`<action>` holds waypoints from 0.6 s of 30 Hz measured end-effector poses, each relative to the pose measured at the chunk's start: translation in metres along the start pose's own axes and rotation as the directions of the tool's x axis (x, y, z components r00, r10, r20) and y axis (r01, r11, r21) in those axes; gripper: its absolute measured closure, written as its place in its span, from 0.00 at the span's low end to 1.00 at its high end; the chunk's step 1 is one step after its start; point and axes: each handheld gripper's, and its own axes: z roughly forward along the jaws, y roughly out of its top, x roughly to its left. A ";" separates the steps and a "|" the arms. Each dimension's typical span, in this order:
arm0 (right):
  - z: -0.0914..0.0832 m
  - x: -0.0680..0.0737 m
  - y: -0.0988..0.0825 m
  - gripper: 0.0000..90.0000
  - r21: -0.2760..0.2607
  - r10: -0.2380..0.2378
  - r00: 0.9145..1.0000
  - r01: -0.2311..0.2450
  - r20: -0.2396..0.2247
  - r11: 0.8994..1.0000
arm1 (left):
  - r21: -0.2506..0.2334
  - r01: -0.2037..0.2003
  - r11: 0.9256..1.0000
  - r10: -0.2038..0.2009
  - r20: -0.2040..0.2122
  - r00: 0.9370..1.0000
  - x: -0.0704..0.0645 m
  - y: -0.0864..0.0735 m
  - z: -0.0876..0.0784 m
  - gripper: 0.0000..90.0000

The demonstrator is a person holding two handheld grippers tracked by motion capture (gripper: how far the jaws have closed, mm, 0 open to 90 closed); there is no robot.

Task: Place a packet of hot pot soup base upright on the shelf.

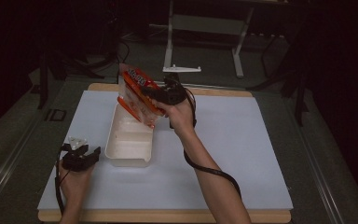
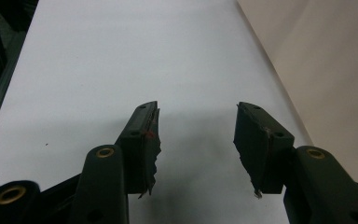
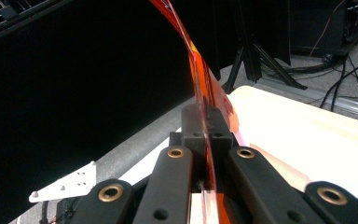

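Note:
In the high view an orange and white snack bag (image 1: 137, 95) hangs tilted above the far end of a cream tray (image 1: 129, 140). My right gripper (image 1: 156, 94) is shut on the bag's edge. In the right gripper view the orange film (image 3: 204, 100) runs edge-on between the closed pads, right gripper (image 3: 207, 122). My left gripper (image 1: 93, 153) rests on the white board just left of the tray, pointing at its side. Its jaws stand open with nothing between them in the left gripper view, left gripper (image 2: 197, 106), and the tray's wall (image 2: 335, 79) rises at the right.
A white board (image 1: 242, 154) covers the wooden table and lies bare to the right of the tray. A small white plate (image 1: 182, 69) lies beyond the table's far edge, near a metal stand (image 1: 205, 23). Dark floor and cables surround the table.

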 end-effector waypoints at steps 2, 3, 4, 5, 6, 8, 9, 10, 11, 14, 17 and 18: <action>0.001 0.001 0.001 1.00 -0.001 0.023 1.000 -0.023 -0.014 1.000 | -0.002 0.000 1.000 0.000 -0.001 1.000 0.000 0.000 0.000 0.56; 0.001 0.001 0.001 1.00 -0.005 0.039 0.999 -0.039 -0.014 0.999 | -0.001 0.001 1.000 -0.001 0.000 1.000 0.000 0.000 0.000 0.56; 0.002 0.001 0.000 1.00 -0.006 0.045 0.999 -0.045 -0.008 0.999 | 0.000 0.000 1.000 0.000 0.000 1.000 0.000 0.000 0.000 0.56; 0.003 0.000 0.000 1.00 0.001 0.051 0.999 -0.051 -0.011 0.999 | -0.001 0.003 1.000 -0.003 0.000 1.000 0.000 0.000 -0.001 0.56; 0.004 0.000 -0.001 1.00 0.003 0.062 0.998 -0.062 -0.014 0.998 | -0.003 0.003 1.000 -0.003 0.000 1.000 0.000 0.000 -0.001 0.56; 0.005 0.000 -0.003 1.00 0.009 0.072 0.997 -0.072 0.009 0.997 | -0.002 0.004 1.000 -0.004 0.000 1.000 0.001 0.000 0.000 0.56; 0.006 0.000 -0.003 1.00 0.020 0.069 0.997 -0.069 0.026 0.997 | -0.001 0.004 1.000 -0.004 0.000 1.000 0.000 0.000 0.000 0.56; 0.007 0.000 -0.003 1.00 0.036 0.055 0.998 -0.057 0.044 0.998 | -0.001 0.003 1.000 -0.003 0.000 1.000 0.000 0.000 -0.001 0.56; 0.007 0.001 -0.003 1.00 0.049 0.041 0.997 -0.043 0.058 0.998 | -0.003 0.002 1.000 -0.002 0.000 1.000 0.000 0.000 -0.001 0.56; 0.006 0.001 -0.003 1.00 0.061 0.044 0.997 -0.048 0.068 0.997 | -0.002 0.003 1.000 -0.003 0.000 1.000 0.000 0.000 -0.001 0.56; 0.009 0.000 0.000 1.00 0.120 0.042 0.996 -0.051 0.073 0.991 | 0.000 0.001 1.000 -0.001 0.001 1.000 -0.001 0.000 0.000 0.56; 0.012 0.000 0.000 1.00 0.143 0.033 0.995 -0.046 0.092 0.989 | 0.003 -0.003 1.000 0.003 0.001 1.000 -0.001 0.000 0.000 0.56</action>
